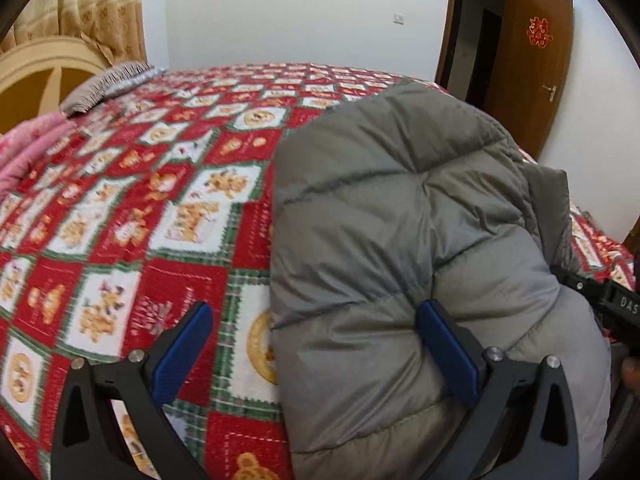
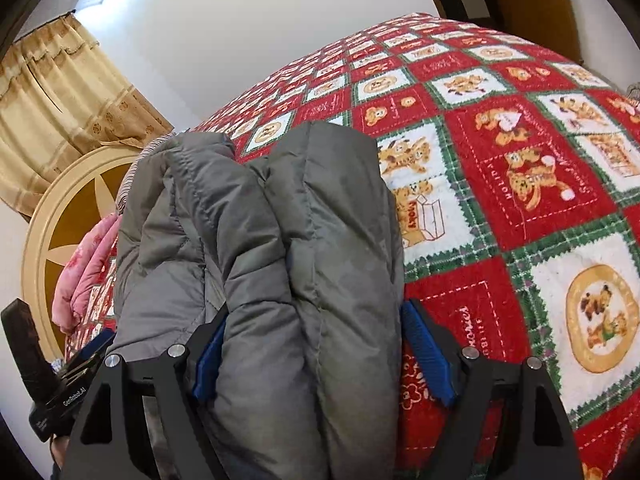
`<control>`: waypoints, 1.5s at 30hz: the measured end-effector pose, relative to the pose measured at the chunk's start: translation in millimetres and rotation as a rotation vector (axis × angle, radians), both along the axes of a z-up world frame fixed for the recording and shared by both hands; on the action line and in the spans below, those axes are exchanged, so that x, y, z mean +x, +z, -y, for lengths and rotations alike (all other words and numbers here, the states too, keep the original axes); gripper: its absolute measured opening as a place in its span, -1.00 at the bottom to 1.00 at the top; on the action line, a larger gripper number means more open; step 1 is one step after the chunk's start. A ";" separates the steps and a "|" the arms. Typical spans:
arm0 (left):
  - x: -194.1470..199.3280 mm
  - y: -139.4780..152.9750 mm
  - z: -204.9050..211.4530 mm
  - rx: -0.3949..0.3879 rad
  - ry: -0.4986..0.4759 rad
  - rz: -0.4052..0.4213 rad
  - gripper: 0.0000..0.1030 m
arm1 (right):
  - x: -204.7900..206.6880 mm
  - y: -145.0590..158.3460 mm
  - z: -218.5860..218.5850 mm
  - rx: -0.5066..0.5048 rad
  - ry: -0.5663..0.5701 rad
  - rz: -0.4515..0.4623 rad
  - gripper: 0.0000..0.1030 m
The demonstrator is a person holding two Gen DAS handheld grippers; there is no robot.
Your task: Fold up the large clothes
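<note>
The folded grey jacket (image 1: 400, 240) lay between the wide-open right gripper (image 2: 324, 348), unpressed; left gripper (image 1: 316, 344) open, empty; next, withdraw

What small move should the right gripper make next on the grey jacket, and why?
Probably draw the right gripper back off the grey jacket: its jaws stand wide, with the folded bundle between them, already resting on the bed.

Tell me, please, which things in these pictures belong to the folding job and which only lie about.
Job:
grey puffer jacket, folded on the bed
left gripper, open
right gripper, jaws wide around the jacket

Lying about:
red patchwork bedspread
pink quilt
curtain
door
</note>
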State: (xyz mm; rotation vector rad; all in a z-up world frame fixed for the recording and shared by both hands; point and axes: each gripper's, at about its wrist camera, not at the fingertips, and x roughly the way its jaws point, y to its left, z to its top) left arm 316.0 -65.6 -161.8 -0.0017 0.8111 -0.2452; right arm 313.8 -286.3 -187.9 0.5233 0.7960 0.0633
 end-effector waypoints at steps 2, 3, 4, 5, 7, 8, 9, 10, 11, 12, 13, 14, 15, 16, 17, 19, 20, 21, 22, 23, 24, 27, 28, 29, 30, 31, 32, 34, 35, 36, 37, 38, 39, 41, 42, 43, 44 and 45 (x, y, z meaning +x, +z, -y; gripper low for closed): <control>4.6 -4.6 -4.6 -0.050 -0.009 -0.031 1.00 | 1.2 -1.1 -2.6 0.002 0.008 0.005 0.52; 6.9 -6.8 -6.3 -0.078 -0.010 -0.052 1.00 | 1.2 -1.6 -4.0 0.012 0.021 0.010 0.36; 7.2 -7.6 -6.6 -0.102 -0.021 -0.059 0.86 | 1.0 -2.6 -5.6 0.033 0.043 0.017 0.26; 5.6 -7.2 -3.7 -0.128 -0.059 -0.058 0.73 | 1.3 -4.0 -6.8 0.056 0.060 0.017 0.06; -0.6 -2.8 5.3 -0.112 -0.099 -0.030 0.32 | 1.6 -5.6 -7.1 0.080 0.069 0.012 -0.09; -4.6 0.0 11.2 -0.094 -0.115 -0.013 0.20 | 2.2 -5.7 -7.0 0.097 0.074 0.010 -0.21; -8.9 2.9 17.2 -0.073 -0.132 0.002 -0.02 | 1.7 -4.8 -6.7 0.103 0.074 0.012 -0.31; -12.0 5.0 20.1 -0.046 -0.131 0.016 -0.18 | -0.1 -1.8 -8.6 0.094 0.076 0.022 -0.36; -16.6 8.6 24.8 -0.007 -0.121 0.031 -0.27 | -3.1 1.2 -10.8 0.083 0.077 0.030 -0.45; -19.4 12.0 25.4 0.013 -0.113 0.039 -0.42 | -5.8 4.3 -12.8 0.075 0.077 0.037 -0.52; -24.5 16.9 25.3 0.030 -0.103 0.048 -0.52 | -9.0 7.9 -14.1 0.076 0.076 0.042 -0.54; -31.4 23.7 25.4 0.044 -0.096 0.063 -0.54 | -10.7 10.0 -14.1 0.084 0.075 0.047 -0.58; -37.1 28.7 23.6 0.053 -0.092 0.078 -0.57 | -12.4 11.8 -13.9 0.092 0.076 0.052 -0.61; -42.0 33.3 20.6 0.060 -0.090 0.094 -0.60 | -14.7 15.1 -15.6 0.101 0.082 0.059 -0.62; -49.0 39.3 18.4 0.067 -0.085 0.113 -0.60 | -17.5 18.0 -18.2 0.105 0.090 0.064 -0.64; -62.4 52.0 13.9 0.085 -0.071 0.155 -0.63 | -20.5 25.2 -25.8 0.110 0.108 0.080 -0.65; -66.9 57.1 11.1 0.091 -0.064 0.171 -0.63 | -21.3 28.2 -29.3 0.113 0.114 0.086 -0.66; -70.3 62.1 7.4 0.093 -0.056 0.186 -0.64 | -21.8 31.5 -33.0 0.115 0.122 0.093 -0.66; -73.5 67.0 3.2 0.096 -0.047 0.197 -0.65 | -22.3 36.1 -38.4 0.116 0.133 0.102 -0.66; -74.3 71.0 -1.0 0.098 -0.039 0.203 -0.65 | -22.4 39.7 -42.3 0.116 0.141 0.109 -0.67; -74.5 74.8 -4.9 0.093 -0.031 0.206 -0.66 | -23.3 43.1 -46.4 0.115 0.150 0.117 -0.67; -75.1 83.9 -19.9 0.086 -0.010 0.215 -0.67 | -22.2 54.8 -60.5 0.110 0.178 0.137 -0.67; -77.0 86.8 -24.7 0.087 0.000 0.219 -0.67 | -20.8 59.1 -66.9 0.108 0.191 0.143 -0.67; -78.9 89.0 -29.3 0.087 0.010 0.224 -0.67 | -19.9 61.2 -70.8 0.107 0.200 0.146 -0.67; -79.7 90.4 -33.8 0.087 0.018 0.226 -0.67 | -17.9 63.7 -76.1 0.104 0.209 0.149 -0.67; -79.6 91.0 -38.7 0.086 0.027 0.228 -0.68 | -15.9 67.0 -83.4 0.097 0.222 0.153 -0.67; -80.8 91.7 -43.7 0.085 0.036 0.230 -0.68 | -14.4 68.8 -88.1 0.095 0.232 0.154 -0.67; -77.9 91.0 -56.4 0.082 0.057 0.227 -0.68 | -10.4 73.1 -101.4 0.087 0.255 0.157 -0.67; -78.5 91.7 -63.5 0.081 0.070 0.226 -0.68 | -7.3 74.3 -106.3 0.083 0.264 0.156 -0.67; -78.9 91.9 -69.8 0.080 0.081 0.226 -0.68 | -4.7 75.8 -114.2 0.078 0.278 0.155 -0.67; -79.3 91.8 -75.5 0.081 0.090 0.227 -0.68 | -2.6 76.9 -121.9 0.073 0.291 0.154 -0.67; -79.5 91.7 -81.5 0.083 0.100 0.227 -0.68 | -0.2 77.7 -128.5 0.068 0.303 0.154 -0.67; -79.6 91.9 -88.6 0.084 0.113 0.226 -0.69 | 1.6 78.7 -135.5 0.064 0.314 0.153 -0.67; -80.4 93.1 -102.4 0.082 0.138 0.226 -0.69 | 6.9 79.3 -151.3 0.056 0.341 0.150 -0.67; -81.0 93.6 -109.2 0.082 0.150 0.228 -0.69 | 8.9 78.9 -157.2 0.055 0.353 0.150 -0.67; -81.9 94.0 -114.0 0.081 0.159 0.229 -0.69 | 11.8 79.6 -166.9 0.051 0.369 0.148 -0.67; -82.1 93.9 -119.4 0.081 0.168 0.229 -0.69 | 14.0 80.1 -173.9 0.047 0.381 0.148 -0.67; -82.7 94.0 -126.6 0.080 0.182 0.229 -0.69 | 15.3 80.4 -179.8 0.044 0.391 0.148 -0.68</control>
